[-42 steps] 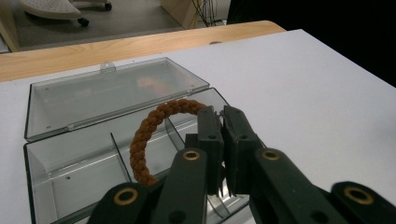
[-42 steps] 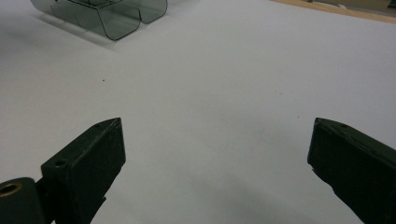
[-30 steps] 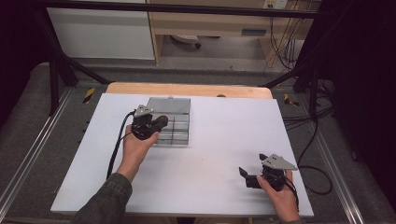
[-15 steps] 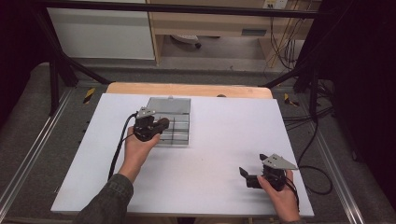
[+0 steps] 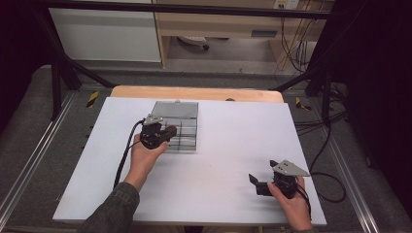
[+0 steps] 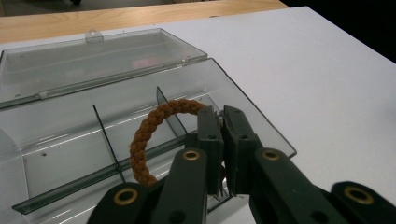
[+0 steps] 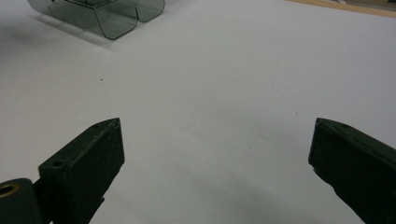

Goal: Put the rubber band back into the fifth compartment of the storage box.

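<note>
Braid, brown and woven into a bracelet [image 6: 154, 135], was pinched at one end between the closed jaws of the left gripper [image 6: 223, 116]. From the pads it arched up toward 11 o'clock in the left gripper view, then curved down to about 7 o'clock, so its ring stood roughly upright on edge, its long axis running top to bottom. It hung over the right-hand compartments of a clear plastic box [image 6: 56, 154], whose lid [image 6: 93, 60] lay folded open toward 12 o'clock; whether the loop's low end touched the box floor could not be told. In the high view the left gripper [image 5: 171, 131] sat over the box [image 5: 187, 133] at about 10 o'clock on the white table [image 5: 228, 145]. The right gripper [image 5: 253, 181] rested near 5 o'clock, well apart from the box, its jaws spread wide with nothing between them.
</note>
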{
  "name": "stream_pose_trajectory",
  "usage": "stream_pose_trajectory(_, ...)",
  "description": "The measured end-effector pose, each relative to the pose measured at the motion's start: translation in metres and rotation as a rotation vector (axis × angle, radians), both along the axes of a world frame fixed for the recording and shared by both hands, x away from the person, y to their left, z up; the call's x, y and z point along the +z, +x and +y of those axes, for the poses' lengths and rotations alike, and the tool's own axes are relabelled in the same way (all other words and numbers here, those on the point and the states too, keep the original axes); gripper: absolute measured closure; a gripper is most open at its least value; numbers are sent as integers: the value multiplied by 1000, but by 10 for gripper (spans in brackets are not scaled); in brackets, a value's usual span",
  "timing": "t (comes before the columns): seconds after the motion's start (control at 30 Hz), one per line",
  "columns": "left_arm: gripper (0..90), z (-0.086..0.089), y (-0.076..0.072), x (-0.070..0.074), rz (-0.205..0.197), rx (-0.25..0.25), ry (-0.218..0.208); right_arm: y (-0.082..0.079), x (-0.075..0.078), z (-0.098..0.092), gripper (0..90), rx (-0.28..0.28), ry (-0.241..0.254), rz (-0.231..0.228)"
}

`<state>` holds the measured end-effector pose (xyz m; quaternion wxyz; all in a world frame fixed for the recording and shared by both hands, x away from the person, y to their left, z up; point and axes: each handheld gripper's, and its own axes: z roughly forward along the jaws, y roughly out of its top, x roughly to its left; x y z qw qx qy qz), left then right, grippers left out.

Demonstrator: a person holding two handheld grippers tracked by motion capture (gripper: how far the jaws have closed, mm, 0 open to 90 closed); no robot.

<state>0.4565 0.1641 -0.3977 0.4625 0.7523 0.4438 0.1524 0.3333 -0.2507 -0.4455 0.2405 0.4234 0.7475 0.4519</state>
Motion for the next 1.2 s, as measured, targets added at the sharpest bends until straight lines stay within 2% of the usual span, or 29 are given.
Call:
stream_pose_trajectory(0.27, 862, 0, 0, -7, 19, 3, 1, 0, 0, -1, 39, -2, 4, 2)
stream_pose_trajectory(0.77, 861, 0, 0, -9, 36, -4, 9, 0, 0, 0, 40, 0, 3, 4)
stream_pose_trajectory(1.2, 860, 4, 1, -18, 65, 10, 12, 0, -1, 0, 39, 2, -1, 8)
